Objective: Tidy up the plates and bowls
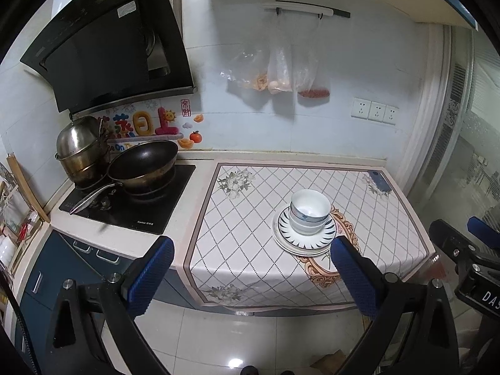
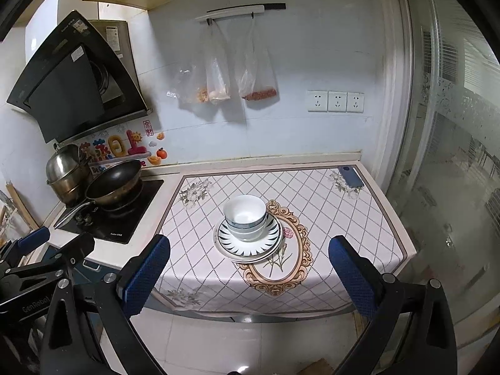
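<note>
We hold both the left tool (image 1: 251, 276) and right tool (image 2: 248, 273) wide open and empty, short of the counter (image 2: 359, 234), where nested bowls (image 2: 245, 217) sit on stacked plates (image 2: 250, 245) ahead; an off-centre pinch could topple the bowls.

Both views distant, facing shared counter (image 1: 200, 206).

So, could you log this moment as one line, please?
left gripper open | right gripper open | bowls stacked on plates

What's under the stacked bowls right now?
The bowls sit on a black-and-white patterned plate, which rests on a plain white plate. Anything below that, apart from the tablecloth, is hidden.
</note>
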Available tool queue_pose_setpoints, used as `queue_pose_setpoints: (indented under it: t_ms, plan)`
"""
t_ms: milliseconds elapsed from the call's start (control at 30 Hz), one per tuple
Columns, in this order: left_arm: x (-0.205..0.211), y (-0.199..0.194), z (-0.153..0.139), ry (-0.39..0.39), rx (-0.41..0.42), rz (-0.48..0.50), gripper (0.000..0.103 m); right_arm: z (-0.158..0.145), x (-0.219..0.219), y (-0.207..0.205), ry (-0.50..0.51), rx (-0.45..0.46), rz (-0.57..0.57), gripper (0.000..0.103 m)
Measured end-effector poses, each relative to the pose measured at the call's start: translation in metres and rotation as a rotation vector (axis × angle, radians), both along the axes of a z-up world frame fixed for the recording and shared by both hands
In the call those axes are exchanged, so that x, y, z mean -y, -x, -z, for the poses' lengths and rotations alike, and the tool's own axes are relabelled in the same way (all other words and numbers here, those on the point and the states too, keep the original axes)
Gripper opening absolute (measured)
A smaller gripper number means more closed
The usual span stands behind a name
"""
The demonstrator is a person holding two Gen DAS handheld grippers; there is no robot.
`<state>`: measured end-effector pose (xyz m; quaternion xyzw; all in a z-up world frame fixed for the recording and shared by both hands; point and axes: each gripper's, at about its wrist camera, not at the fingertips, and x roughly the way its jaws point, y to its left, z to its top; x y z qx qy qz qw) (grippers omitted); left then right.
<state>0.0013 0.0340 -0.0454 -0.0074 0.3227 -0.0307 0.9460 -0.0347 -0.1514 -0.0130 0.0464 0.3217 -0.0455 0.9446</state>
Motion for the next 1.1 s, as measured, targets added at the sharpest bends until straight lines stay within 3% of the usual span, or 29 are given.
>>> queue_pose_setpoints:
  t_ms: [1100]
  plan:
    - [-0.012, 0.002, -0.004, -0.007, 0.003, 0.056, 0.103, 0.002, -0.01, 0.013, 0.014, -0.008, 0.047, 0.103]
